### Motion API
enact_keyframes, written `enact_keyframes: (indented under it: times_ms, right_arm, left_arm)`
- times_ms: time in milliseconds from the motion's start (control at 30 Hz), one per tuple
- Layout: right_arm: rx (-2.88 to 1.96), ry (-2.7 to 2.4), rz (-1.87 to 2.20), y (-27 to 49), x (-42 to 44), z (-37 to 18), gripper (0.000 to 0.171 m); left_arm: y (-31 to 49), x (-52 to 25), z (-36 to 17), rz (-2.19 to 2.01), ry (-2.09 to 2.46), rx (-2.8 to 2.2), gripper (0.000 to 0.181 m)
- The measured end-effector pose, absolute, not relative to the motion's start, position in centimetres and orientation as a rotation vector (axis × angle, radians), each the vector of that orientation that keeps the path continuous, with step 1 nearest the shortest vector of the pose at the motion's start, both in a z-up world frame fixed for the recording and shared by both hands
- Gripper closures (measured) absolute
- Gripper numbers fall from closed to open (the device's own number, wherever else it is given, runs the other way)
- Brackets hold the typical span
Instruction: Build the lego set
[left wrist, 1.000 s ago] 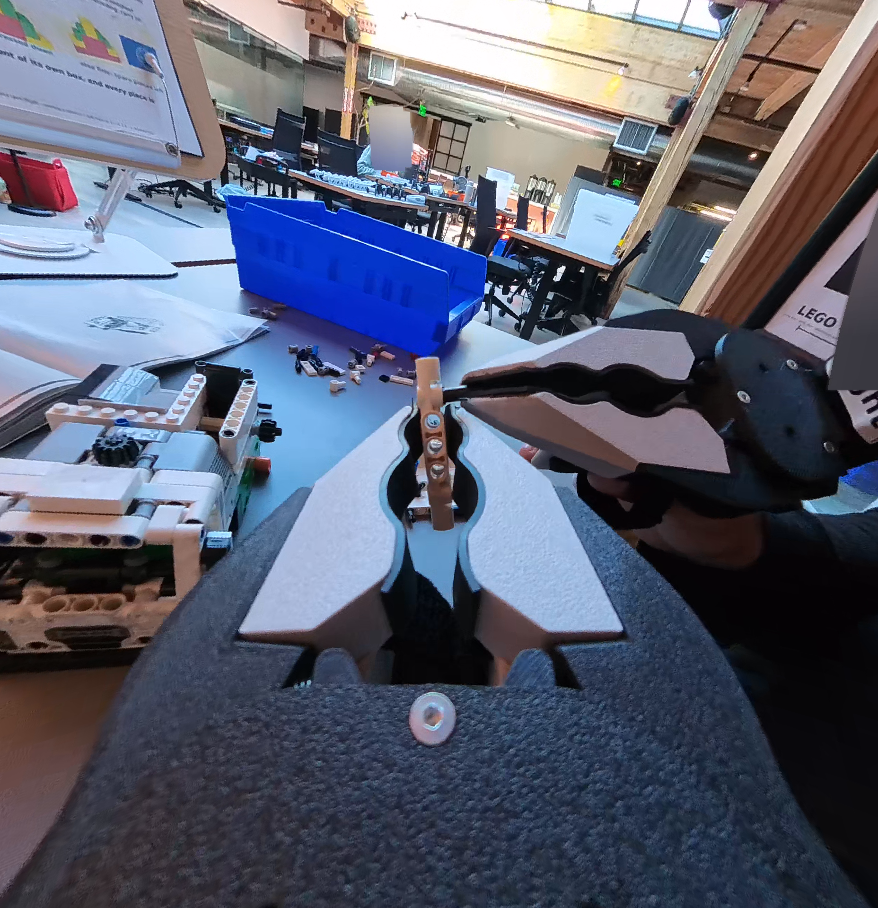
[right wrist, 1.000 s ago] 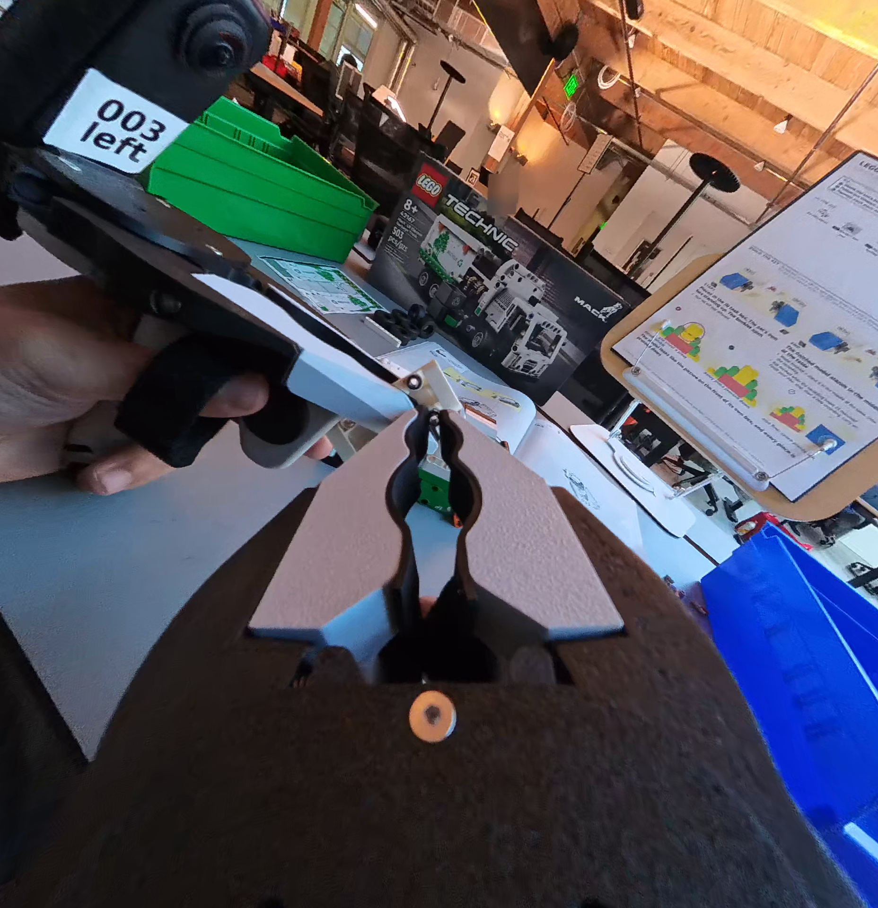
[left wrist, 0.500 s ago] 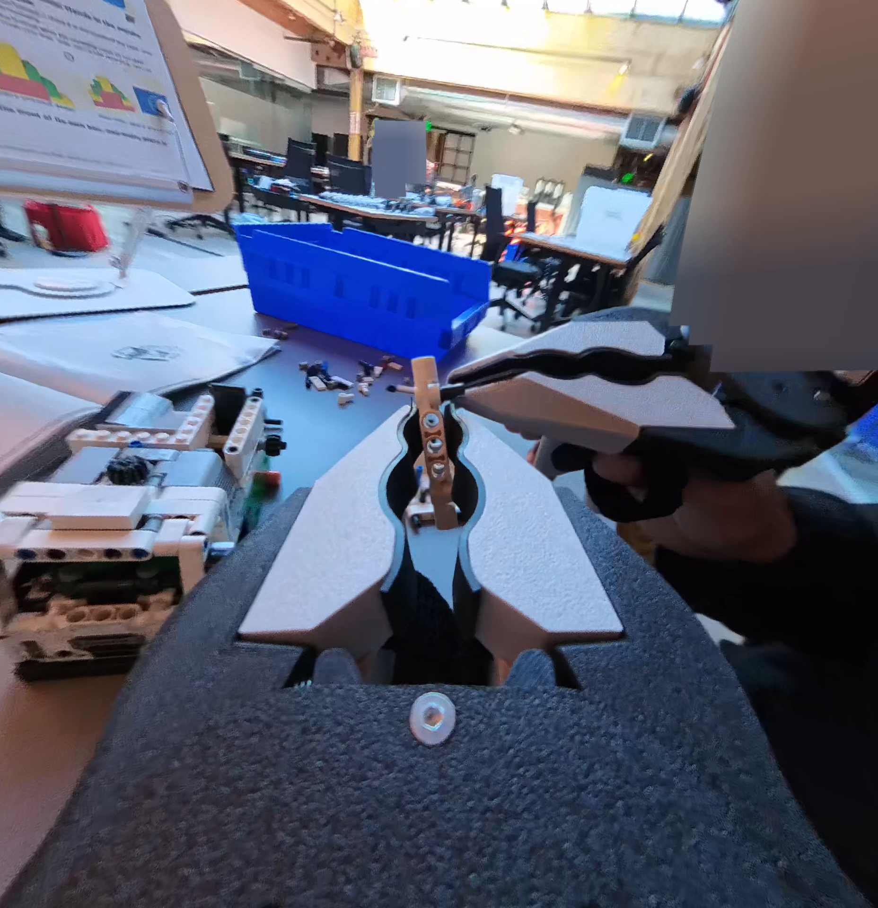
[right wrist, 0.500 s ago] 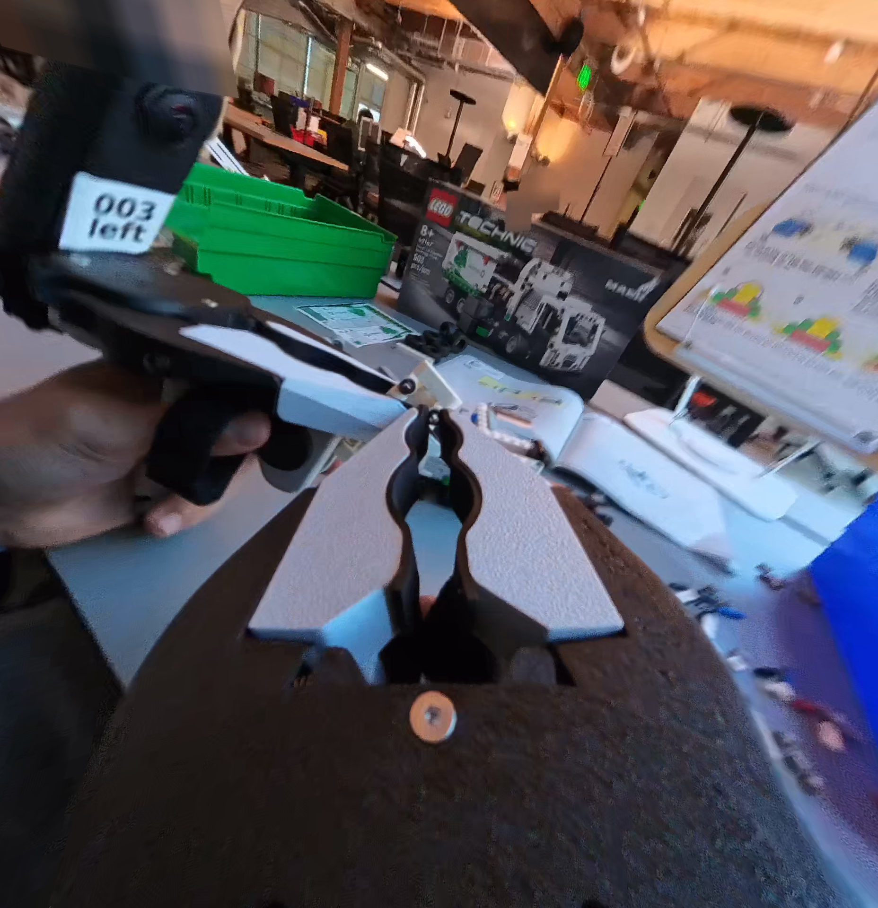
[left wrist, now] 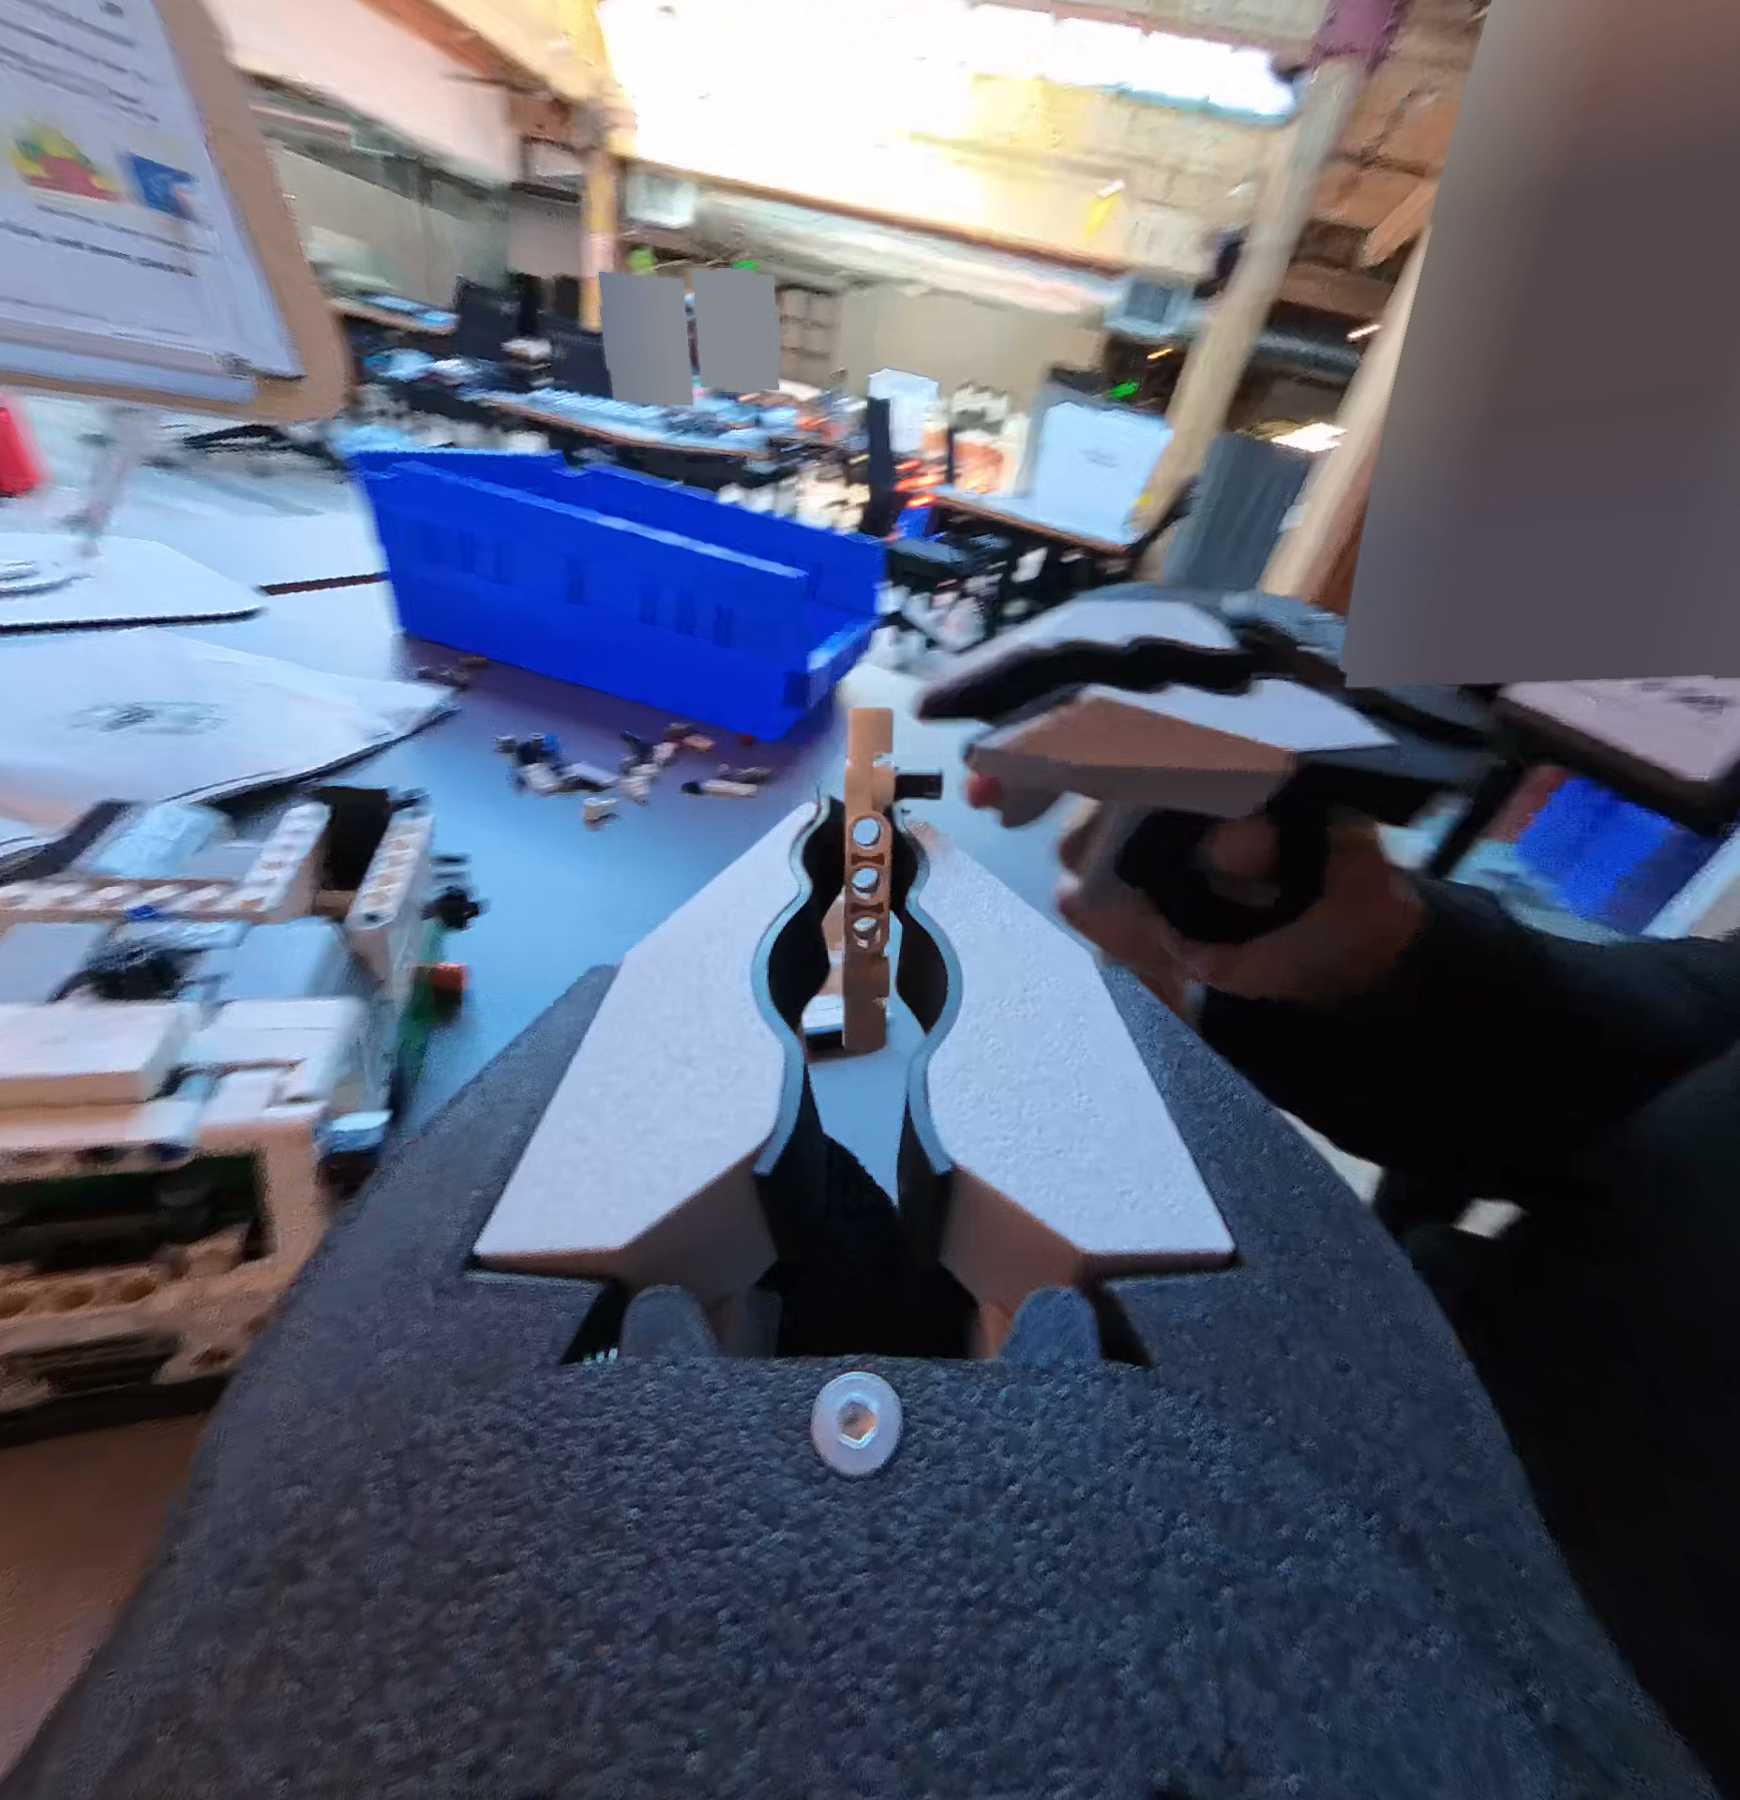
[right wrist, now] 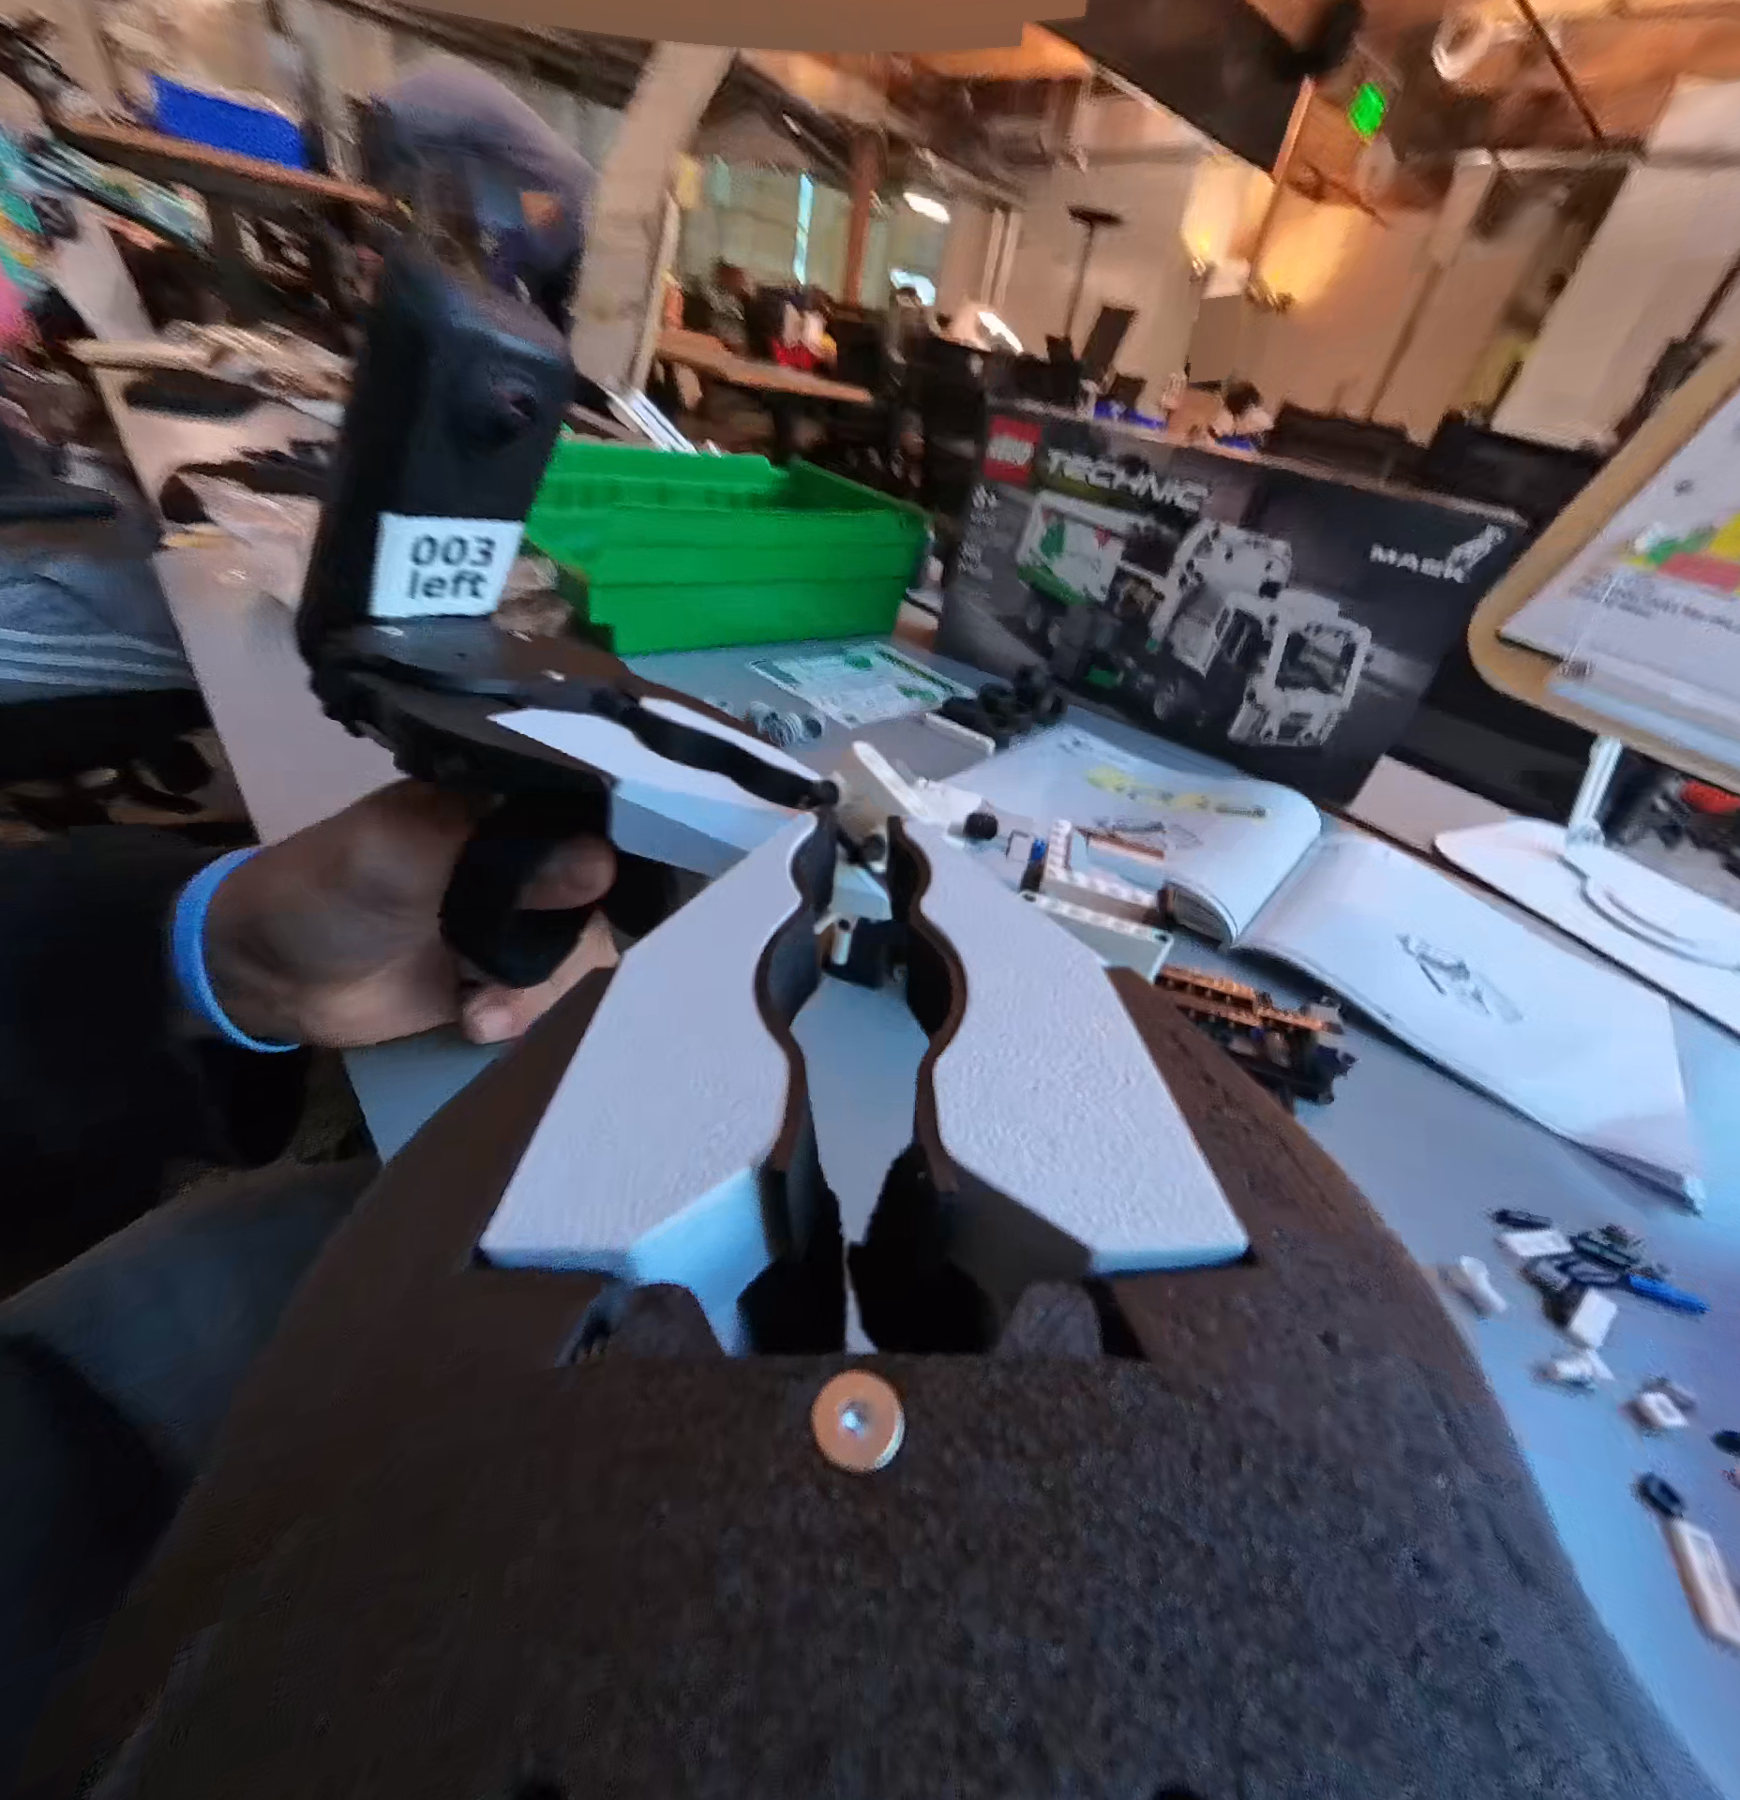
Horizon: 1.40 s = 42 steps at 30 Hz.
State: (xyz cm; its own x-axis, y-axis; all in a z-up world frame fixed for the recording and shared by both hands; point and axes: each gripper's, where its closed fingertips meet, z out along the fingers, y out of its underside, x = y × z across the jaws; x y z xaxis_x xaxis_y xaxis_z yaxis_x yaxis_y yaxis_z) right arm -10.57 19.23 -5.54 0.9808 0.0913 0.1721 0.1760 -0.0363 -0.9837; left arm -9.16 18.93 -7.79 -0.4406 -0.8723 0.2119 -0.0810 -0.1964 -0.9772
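My left gripper point(left wrist: 864, 818) is shut on a tan beam with holes point(left wrist: 866, 877) and holds it upright above the table. A small black pin point(left wrist: 920, 782) sticks out of the beam's upper right side. My right gripper point(left wrist: 949, 740) is just right of the pin and does not touch it. Its jaws stand a little apart with nothing between them, as the right wrist view point(right wrist: 856, 828) also shows. There the left gripper point(right wrist: 827, 789) comes in from the left with the beam point(right wrist: 881, 779). The half-built white truck model point(left wrist: 165, 1023) stands on the table at the left.
Loose small pieces point(left wrist: 632, 769) lie in front of a blue bin point(left wrist: 603, 604). An open instruction booklet point(right wrist: 1431, 974), the set's box point(right wrist: 1217, 604), a green bin point(right wrist: 730, 555) and a clipboard stand point(right wrist: 1626, 584) are around the table. More loose pieces point(right wrist: 1577, 1276) lie at the right. Left and right tips are no more than a few centimetres apart.
My right gripper has drawn back to the right off the black pin, which stays in the beam. Both grippers have swung, so the views are blurred. The left gripper still holds the beam.
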Motion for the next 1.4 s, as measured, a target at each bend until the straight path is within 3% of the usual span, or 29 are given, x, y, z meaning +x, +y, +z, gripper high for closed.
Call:
enact_keyframes:
  times_ms: [100,167,233,367,633,867,967,1033,1133,1333,1400]
  right_arm:
    - [-1.573,-0.25,0.016,17.7,-9.1,-4.7,0.149]
    - [-1.621,-0.332,0.265,17.1,-10.5,-5.3,0.13]
    - [-1.641,-0.398,0.502,16.3,-12.2,-5.7,0.127]
    - [-1.599,-0.458,0.546,16.1,-13.0,-6.2,0.146]
    - [-1.497,-0.47,0.622,15.8,-13.5,-5.8,0.154]
    - [-1.479,-0.352,0.613,16.3,-12.6,-5.9,0.155]
    - [-1.355,-0.191,0.622,16.1,-10.0,-3.8,0.155]
    - [-1.362,-0.172,0.652,15.9,-9.7,-3.9,0.155]
    - [-1.363,-0.159,0.625,15.6,-9.6,-4.3,0.154]
    - [-1.594,-0.204,0.681,14.6,-10.1,-8.3,0.156]
    - [-1.739,-0.31,0.668,13.6,-10.7,-9.9,0.145]
  left_arm:
    - [17.1,-10.2,-7.1,-1.794,1.53,-1.031,0.175]
    - [15.9,-10.8,-7.0,-1.838,1.578,-0.973,0.175]
    - [15.1,-11.1,-7.0,-1.864,1.611,-0.941,0.175]
    - [14.0,-11.4,-7.2,-1.876,1.658,-0.901,0.175]
    - [13.5,-11.8,-6.9,-1.952,1.671,-0.884,0.175]
    - [14.2,-11.0,-7.1,-1.979,1.633,-0.971,0.175]
    - [14.9,-10.8,-6.9,-2.088,1.596,-1.039,0.164]
    - [15.4,-10.8,-6.6,-2.098,1.563,-1.039,0.175]
    - [15.2,-10.7,-6.9,-2.07,1.586,-1.036,0.175]
    - [15.8,-11.1,-8.2,-2.009,1.764,-1.084,0.175]
    - [15.5,-11.4,-8.9,-1.896,1.947,-1.09,0.175]
